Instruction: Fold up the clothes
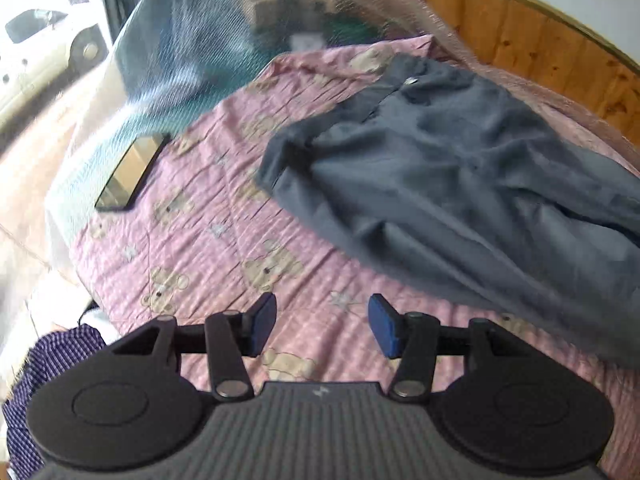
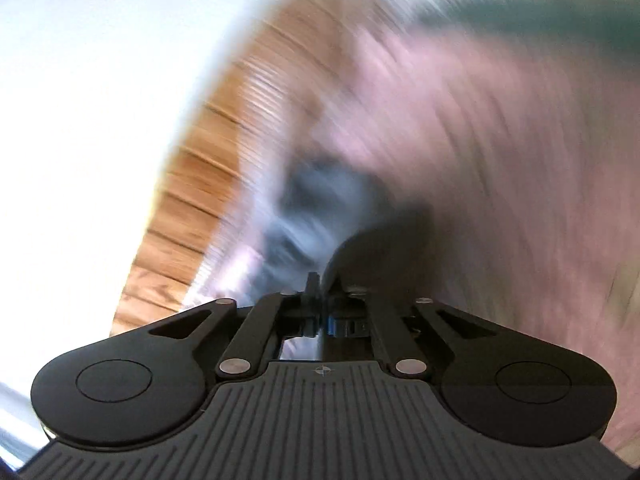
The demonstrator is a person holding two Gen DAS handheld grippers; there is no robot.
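Note:
A dark grey-blue garment (image 1: 452,160) lies rumpled on the pink bear-print bedspread (image 1: 208,216), its collar toward the far side. In the left wrist view my left gripper (image 1: 322,326) hovers open over bare bedspread, a short way in front of the garment's near hem, with nothing between its blue pads (image 1: 382,326). The right wrist view is heavily blurred. There my right gripper (image 2: 320,312) is shut on a fold of the dark garment (image 2: 372,240), which rises from the closed jaws.
A black-framed mirror (image 1: 130,170) lies on the bed's left part beside a teal sheer net (image 1: 188,60). A wooden headboard (image 1: 532,36) runs behind the bed. A purple checked cloth (image 1: 40,368) sits at the near left edge.

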